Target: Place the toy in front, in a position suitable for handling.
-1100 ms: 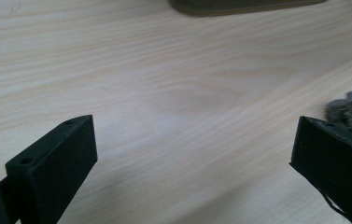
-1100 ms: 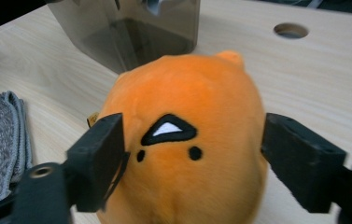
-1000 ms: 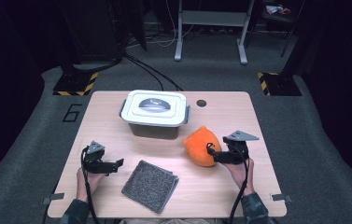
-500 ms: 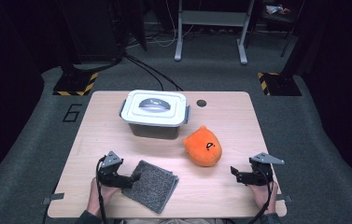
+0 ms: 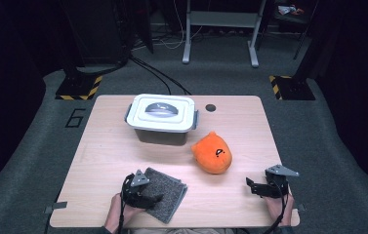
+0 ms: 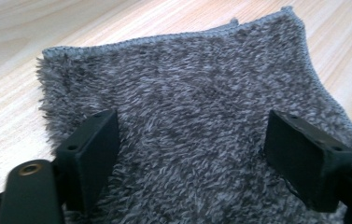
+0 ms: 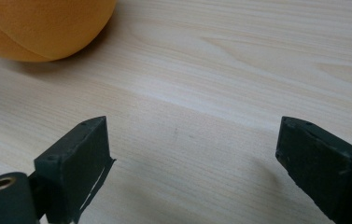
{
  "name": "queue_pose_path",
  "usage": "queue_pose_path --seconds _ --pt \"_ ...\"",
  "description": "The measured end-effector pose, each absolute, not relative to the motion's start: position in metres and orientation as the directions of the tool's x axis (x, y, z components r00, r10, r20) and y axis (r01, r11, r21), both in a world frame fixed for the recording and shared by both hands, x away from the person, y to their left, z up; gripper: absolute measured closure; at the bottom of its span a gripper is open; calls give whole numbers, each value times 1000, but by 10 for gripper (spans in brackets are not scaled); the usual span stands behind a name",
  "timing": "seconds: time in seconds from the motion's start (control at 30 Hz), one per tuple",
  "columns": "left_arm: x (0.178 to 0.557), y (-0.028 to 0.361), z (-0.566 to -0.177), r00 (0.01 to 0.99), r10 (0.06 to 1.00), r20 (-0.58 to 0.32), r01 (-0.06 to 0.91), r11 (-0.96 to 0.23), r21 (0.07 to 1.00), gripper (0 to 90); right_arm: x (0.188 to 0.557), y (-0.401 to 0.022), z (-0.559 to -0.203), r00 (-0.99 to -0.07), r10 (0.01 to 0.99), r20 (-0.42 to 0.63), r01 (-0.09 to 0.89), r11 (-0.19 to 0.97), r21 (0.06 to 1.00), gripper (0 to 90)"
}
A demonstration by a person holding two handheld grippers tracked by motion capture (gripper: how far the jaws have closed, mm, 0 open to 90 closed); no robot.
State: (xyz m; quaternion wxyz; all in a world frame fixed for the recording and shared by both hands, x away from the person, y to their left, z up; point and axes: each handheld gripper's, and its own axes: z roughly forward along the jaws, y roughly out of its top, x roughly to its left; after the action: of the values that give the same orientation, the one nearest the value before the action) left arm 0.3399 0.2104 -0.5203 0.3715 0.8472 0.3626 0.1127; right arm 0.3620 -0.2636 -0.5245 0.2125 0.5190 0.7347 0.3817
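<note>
A grey fuzzy cloth (image 5: 169, 191) lies flat near the table's front edge. My left gripper (image 5: 155, 199) rests over its near left part, pointing right. In the left gripper view the cloth (image 6: 187, 84) spreads under and between the two pads; the left gripper (image 6: 192, 149) is open, its jaws have just been closing, and the pads stand apart on the pile. An orange plush (image 5: 212, 153) lies in mid-table. My right gripper (image 5: 251, 187) sits open near the front right edge, right of the plush (image 7: 38, 28). Its jaws have just been closing a little over bare wood.
A white lidded box (image 5: 161, 117) with grey side latches stands at the back centre of the wooden table (image 5: 103, 146). A round cable hole (image 5: 211, 107) is behind the plush. Dark floor, stand legs and striped bases surround the table.
My right gripper drew back from the plush to the front right edge. My left gripper moved right onto the cloth. The plush and box stayed put.
</note>
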Motion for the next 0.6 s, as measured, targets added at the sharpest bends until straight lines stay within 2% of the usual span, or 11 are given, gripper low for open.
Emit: queue_pose_path --seconds 0.03,0.07,0.1,0.13,0.3,0.33,0.4,0.47,0.6 --pt "339 210 -521 705 706 -69 531 -460 712 200 362 -264 -524 -371 925 84 600 170 781 91" --pt "339 210 -520 699 713 -56 529 -464 710 266 362 -265 -525 -370 924 93 599 160 785 93" --pt "338 210 -520 699 714 -49 527 -468 709 266 362 -265 -525 -370 924 93 599 160 785 93" --pt "337 210 -520 693 720 -31 520 -470 713 348 362 -265 -525 -370 924 92 599 161 784 95" --pt "334 210 -520 692 721 -37 517 -459 723 628 362 -265 -525 -367 925 96 598 156 786 98" --pt "334 210 -519 697 716 -33 513 -466 721 628 362 -265 -525 -367 925 96 598 156 786 98" --pt "332 208 -520 704 709 -37 504 -462 730 715 362 -266 -525 -368 924 100 599 153 786 99" --pt "333 208 -520 715 698 -36 493 -467 734 756 362 -266 -525 -368 924 103 599 151 787 99" --pt "336 208 -519 739 667 -96 491 -435 755 792 362 -266 -525 -365 925 109 597 143 789 99"
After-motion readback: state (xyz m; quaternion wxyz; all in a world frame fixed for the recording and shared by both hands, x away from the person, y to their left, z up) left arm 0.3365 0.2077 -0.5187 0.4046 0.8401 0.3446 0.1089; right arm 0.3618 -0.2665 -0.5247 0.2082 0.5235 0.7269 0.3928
